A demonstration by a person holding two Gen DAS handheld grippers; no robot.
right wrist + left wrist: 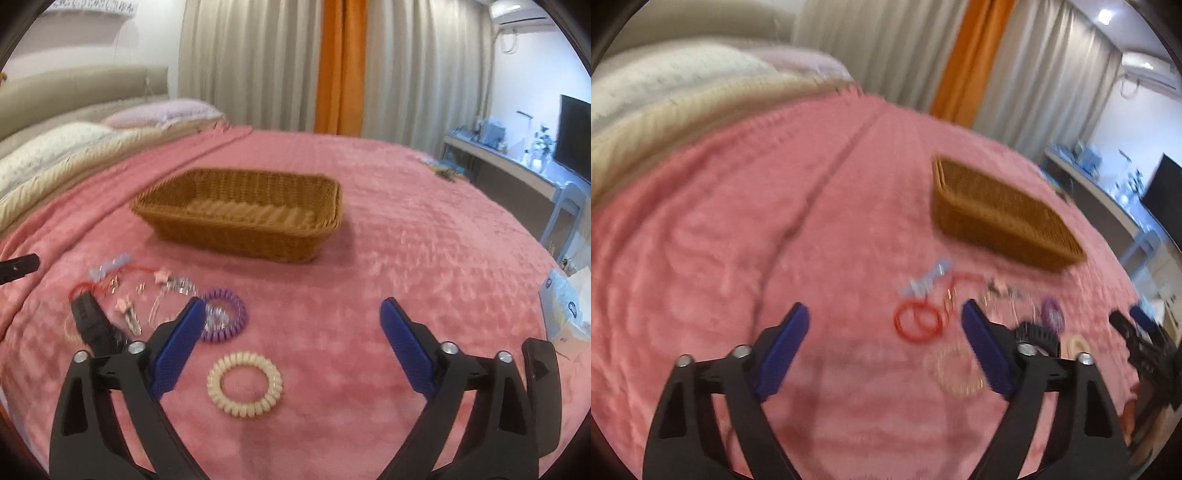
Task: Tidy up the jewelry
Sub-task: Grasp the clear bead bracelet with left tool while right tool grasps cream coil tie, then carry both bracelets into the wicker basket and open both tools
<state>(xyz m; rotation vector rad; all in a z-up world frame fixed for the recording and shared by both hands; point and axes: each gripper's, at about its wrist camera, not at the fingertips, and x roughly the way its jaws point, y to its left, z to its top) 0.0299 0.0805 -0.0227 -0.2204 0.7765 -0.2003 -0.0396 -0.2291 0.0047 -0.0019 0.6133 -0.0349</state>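
A brown wicker basket [236,210] stands on the pink bedspread; it also shows in the left wrist view [997,210]. In front of it lies loose jewelry: a cream coil ring [244,384], a purple coil ring [225,315], a red cord [918,321], a pale blue clip [927,282], small pink clips [127,310] and a clear coil ring [955,371]. My left gripper [886,314] is open and empty, just above the red cord. My right gripper [291,310] is open and empty, hovering over the cream ring.
Pillows [55,155] and a padded headboard lie at the far left. Curtains hang behind the bed. A desk [509,162] with a dark screen stands at the right. A blue-and-white packet [565,310] lies at the bed's right edge.
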